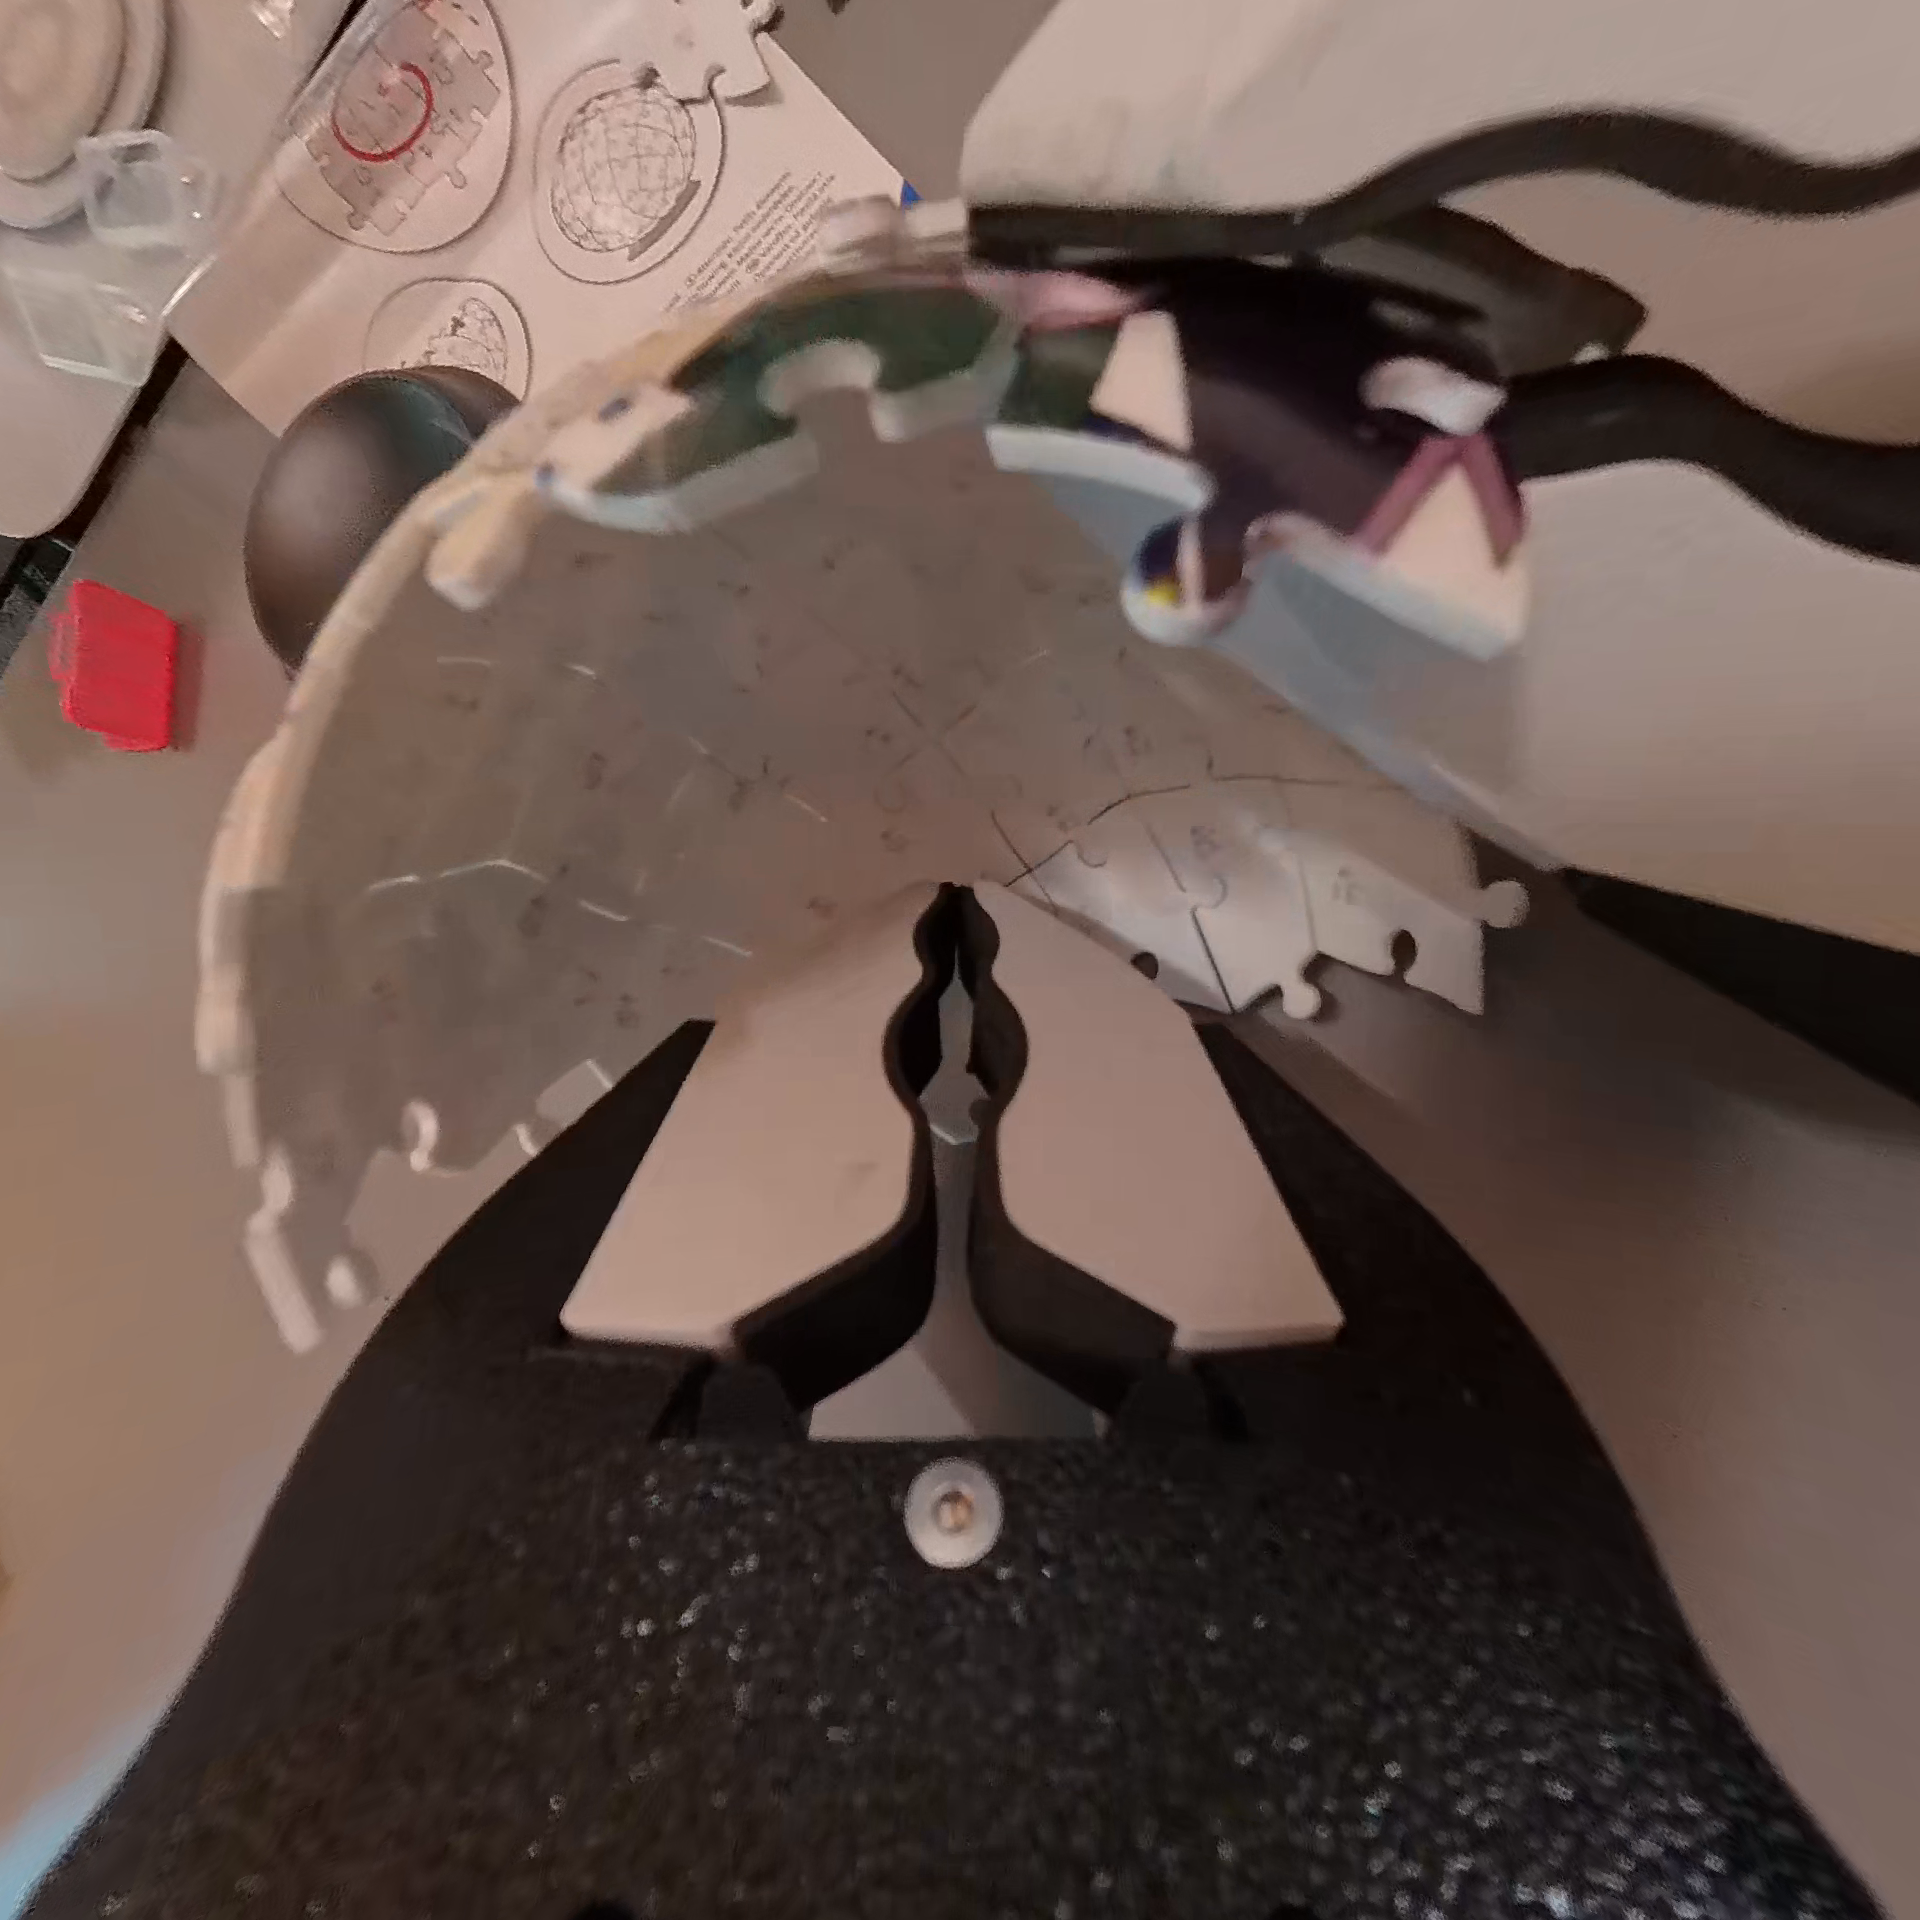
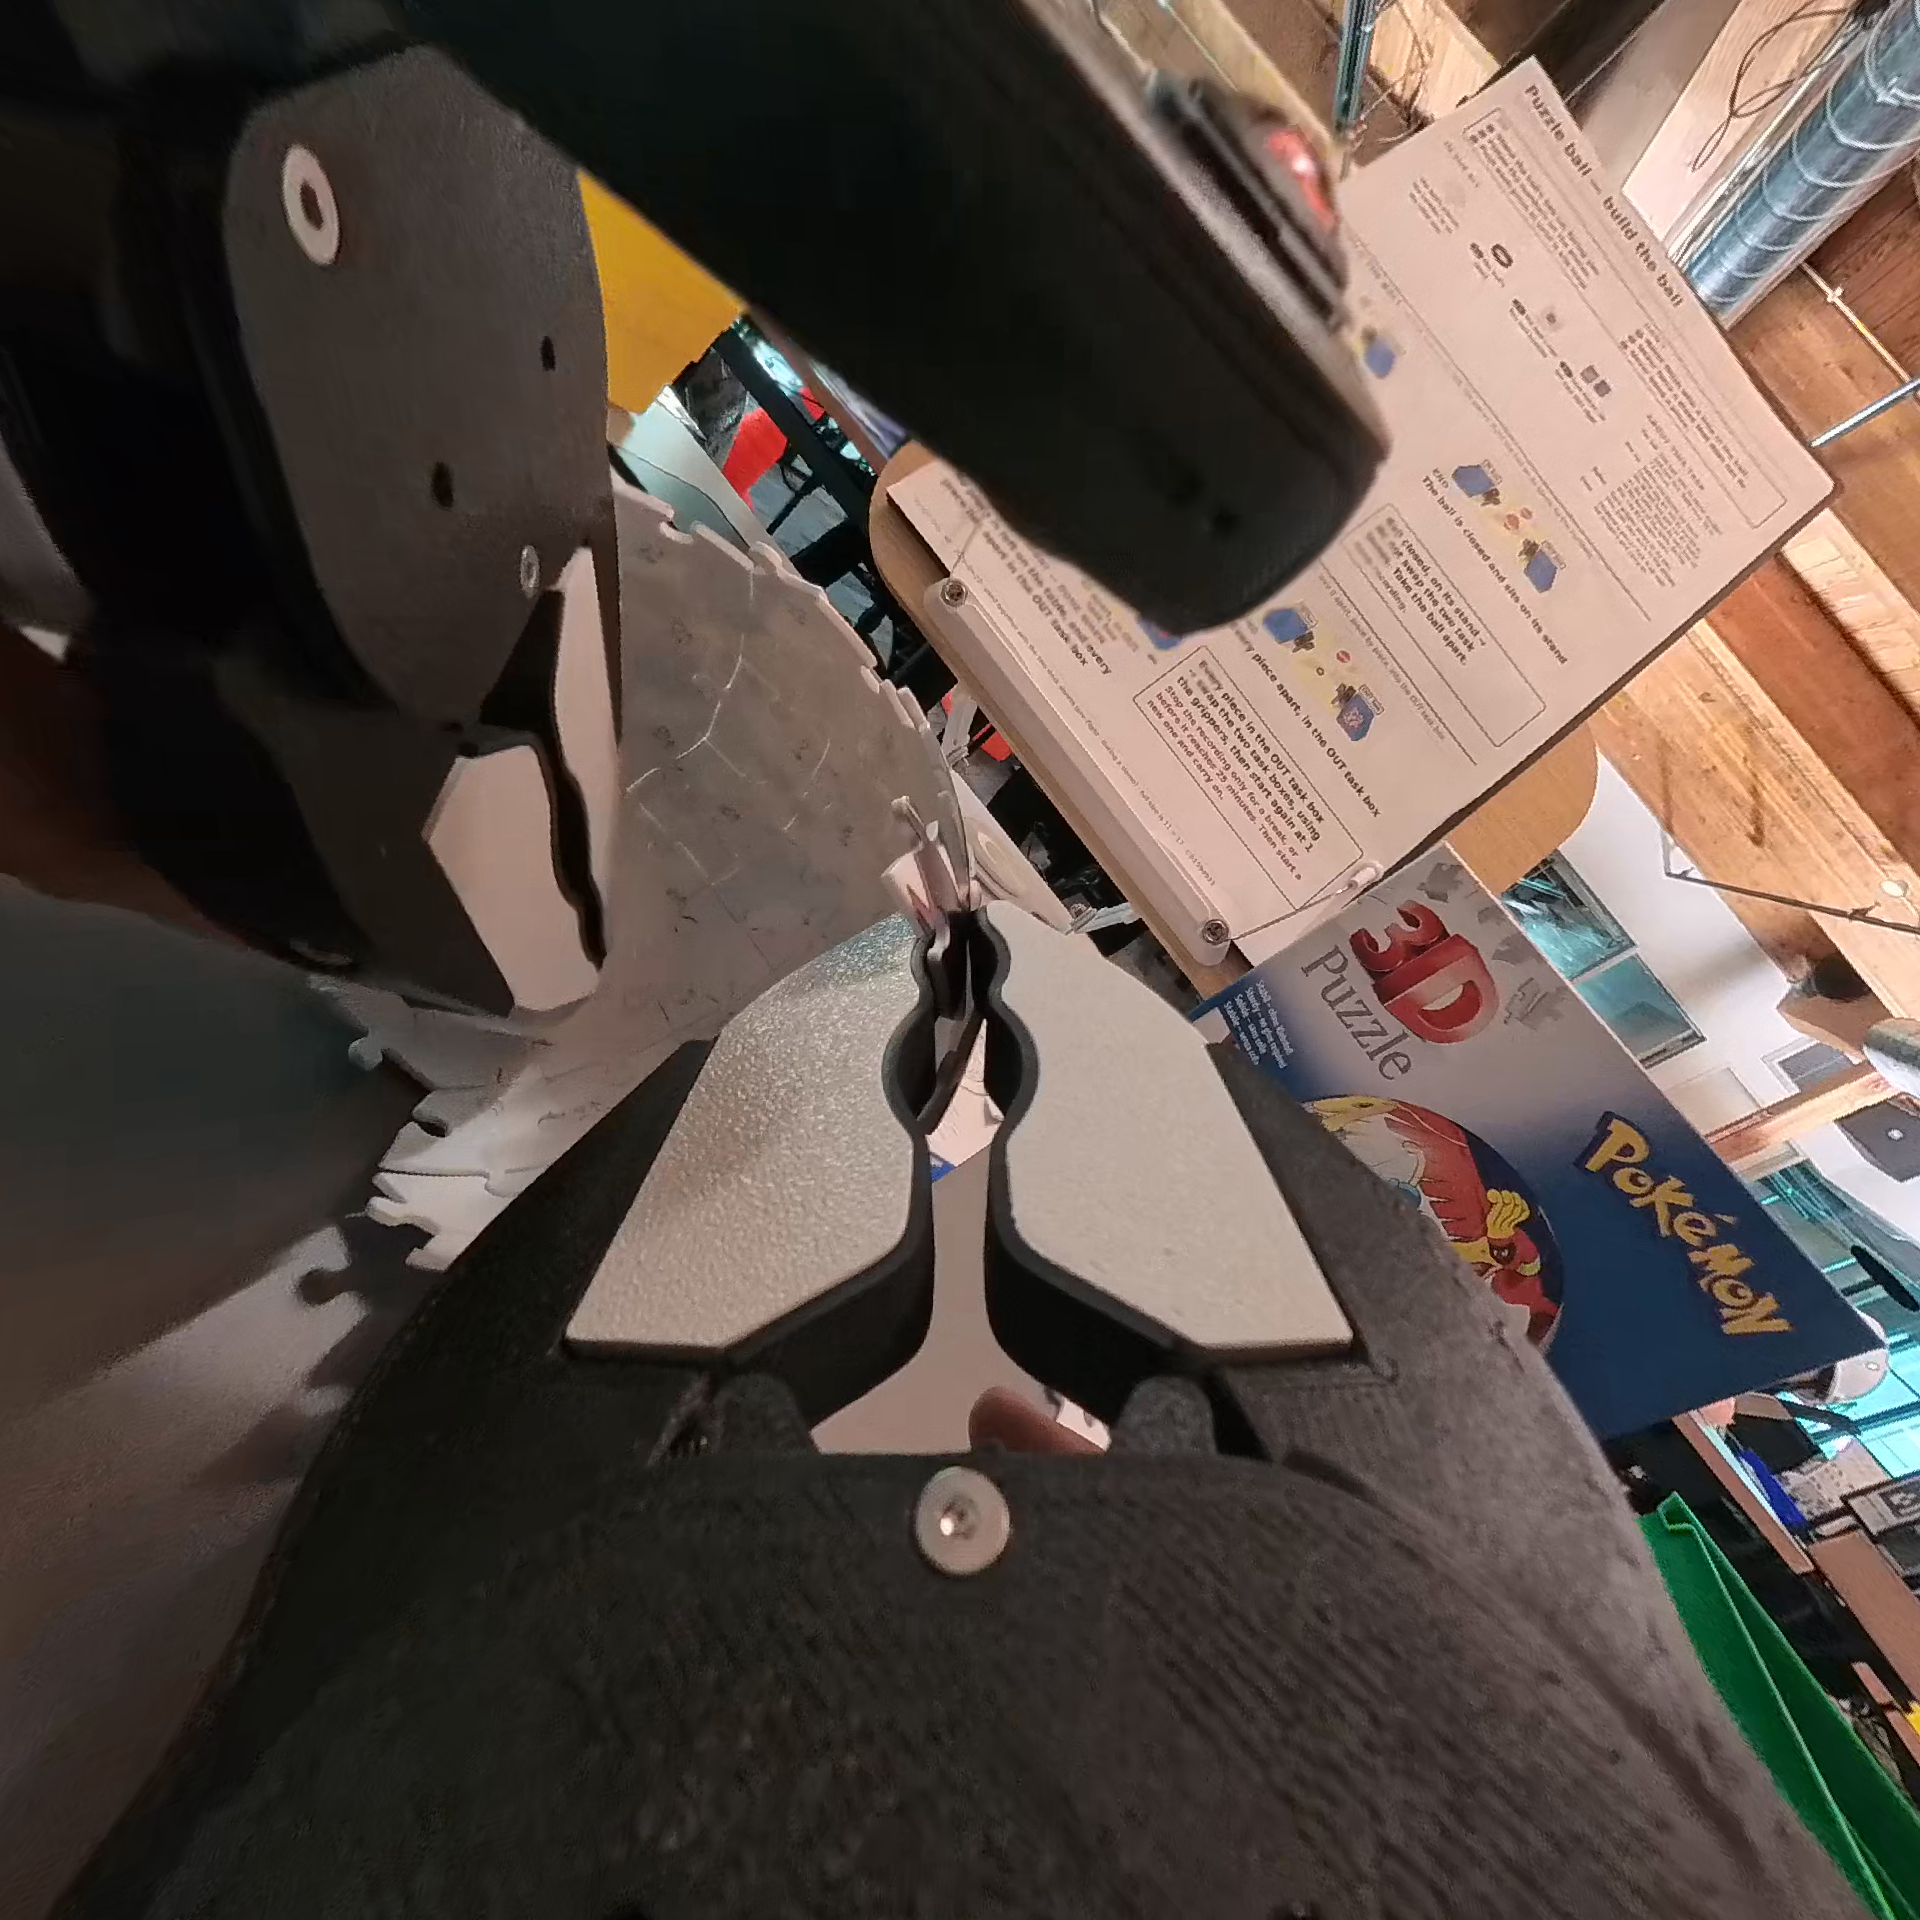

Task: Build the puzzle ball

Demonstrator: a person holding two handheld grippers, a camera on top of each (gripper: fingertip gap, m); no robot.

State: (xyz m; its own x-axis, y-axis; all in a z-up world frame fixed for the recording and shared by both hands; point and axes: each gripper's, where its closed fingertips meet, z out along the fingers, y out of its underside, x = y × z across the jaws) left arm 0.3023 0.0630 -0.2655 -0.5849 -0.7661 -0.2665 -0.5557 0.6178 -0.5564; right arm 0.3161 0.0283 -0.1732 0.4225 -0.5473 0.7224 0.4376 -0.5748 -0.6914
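Note:
The part-built puzzle ball is a curved shell of joined pieces, with its pale numbered inner side facing the left wrist camera. My left gripper is shut on the shell's lower edge and holds it up. It also shows in the right wrist view, clamped on the shell. My right gripper is shut on a loose puzzle piece, seen edge-on at the shell's rim. In the left wrist view the right gripper sits at the shell's upper right rim. This view is blurred.
On the table lie a printed instruction sheet, a dark round object, a red block and clear plastic parts. Behind stand the blue puzzle box, a board with instruction pages and a green bin. Some 10 centimetres of space lies between my two pairs of fingers. From the left gripper's tips to the dark round object is close to 15 centimetres.

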